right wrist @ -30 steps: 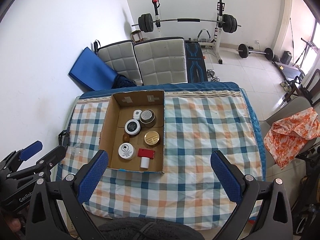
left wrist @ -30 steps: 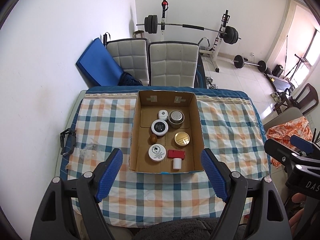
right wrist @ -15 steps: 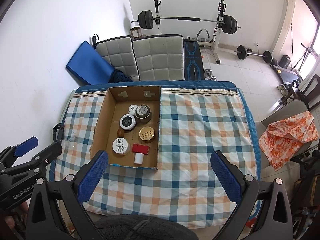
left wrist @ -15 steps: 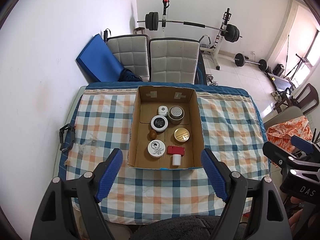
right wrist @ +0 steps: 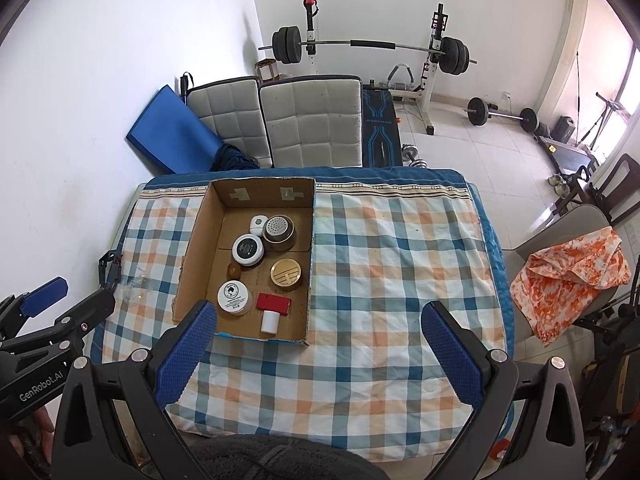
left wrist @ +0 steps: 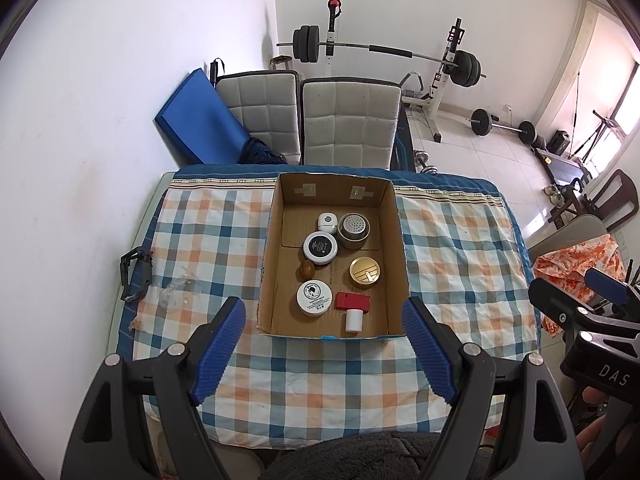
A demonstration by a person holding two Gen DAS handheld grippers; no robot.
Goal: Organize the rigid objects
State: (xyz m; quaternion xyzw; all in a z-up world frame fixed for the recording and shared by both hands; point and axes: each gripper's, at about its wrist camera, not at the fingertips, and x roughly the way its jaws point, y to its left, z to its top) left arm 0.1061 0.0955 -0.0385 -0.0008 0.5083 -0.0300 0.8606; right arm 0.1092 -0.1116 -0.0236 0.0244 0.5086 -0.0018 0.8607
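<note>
An open cardboard box [left wrist: 394,240] [right wrist: 200,248] stands on a checked tablecloth [left wrist: 460,248]. Inside lie a black-lidded white jar [left wrist: 320,247], a metal strainer cup [left wrist: 354,229], a small white round piece [left wrist: 327,221], a gold tin [left wrist: 365,271], a brown ball [left wrist: 307,270], a labelled white jar [left wrist: 314,297] and a red block with a white cap [left wrist: 353,308]. My left gripper [left wrist: 322,306] hovers open in front of and above the box, which shows between its fingers. My right gripper [right wrist: 319,309] is open too, to the right of the box over bare cloth.
Two padded chairs [left wrist: 348,120] and a blue mat [left wrist: 200,116] stand behind the table. A barbell rack [right wrist: 360,46] fills the back. An orange cloth [right wrist: 572,276] drapes over a chair on the right. A black clip [left wrist: 134,268] and clear plastic [left wrist: 176,288] lie at the table's left edge.
The box has shifted slightly left and away in the right wrist view. Both grippers stay open, and the objects in the box have not moved.
</note>
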